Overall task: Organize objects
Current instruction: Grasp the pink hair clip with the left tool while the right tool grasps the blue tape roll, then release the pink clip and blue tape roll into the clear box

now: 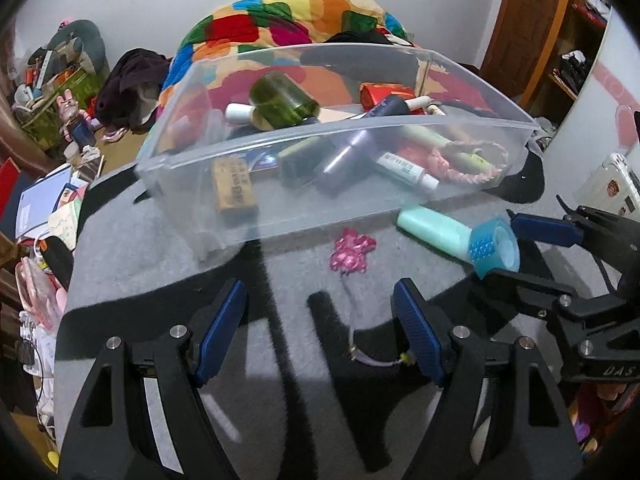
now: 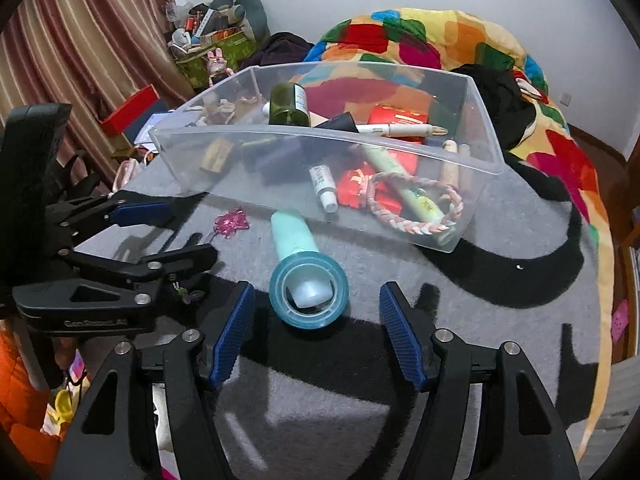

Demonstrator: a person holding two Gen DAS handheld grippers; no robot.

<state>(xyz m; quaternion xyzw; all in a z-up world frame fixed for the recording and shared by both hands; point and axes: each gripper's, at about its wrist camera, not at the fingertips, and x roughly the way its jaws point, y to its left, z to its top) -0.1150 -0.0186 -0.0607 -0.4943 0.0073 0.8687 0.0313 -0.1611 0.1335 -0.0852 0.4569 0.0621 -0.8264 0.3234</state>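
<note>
A clear plastic bin [image 1: 280, 148] [image 2: 280, 148] sits on a grey felt mat and holds several items: a green jar, tubes, a pen, red packets, a braided bracelet. In front of it lie a mint tube [image 1: 432, 230] [image 2: 294, 236], a blue tape roll [image 1: 496, 250] [image 2: 308, 294] around the tube's cap end, and a pink charm [image 1: 352, 252] [image 2: 231, 222] on a thin cord. My left gripper [image 1: 320, 332] is open over the cord, just short of the charm. My right gripper [image 2: 316, 332] is open, its fingers flanking the tape roll; it also shows in the left wrist view [image 1: 520, 252].
A colourful blanket [image 2: 420, 40] is heaped behind the bin. Boxes, books and clutter [image 1: 52, 192] lie on the floor to the left, by a striped curtain [image 2: 80, 40]. The grey mat [image 2: 400, 280] has curved black cut-outs.
</note>
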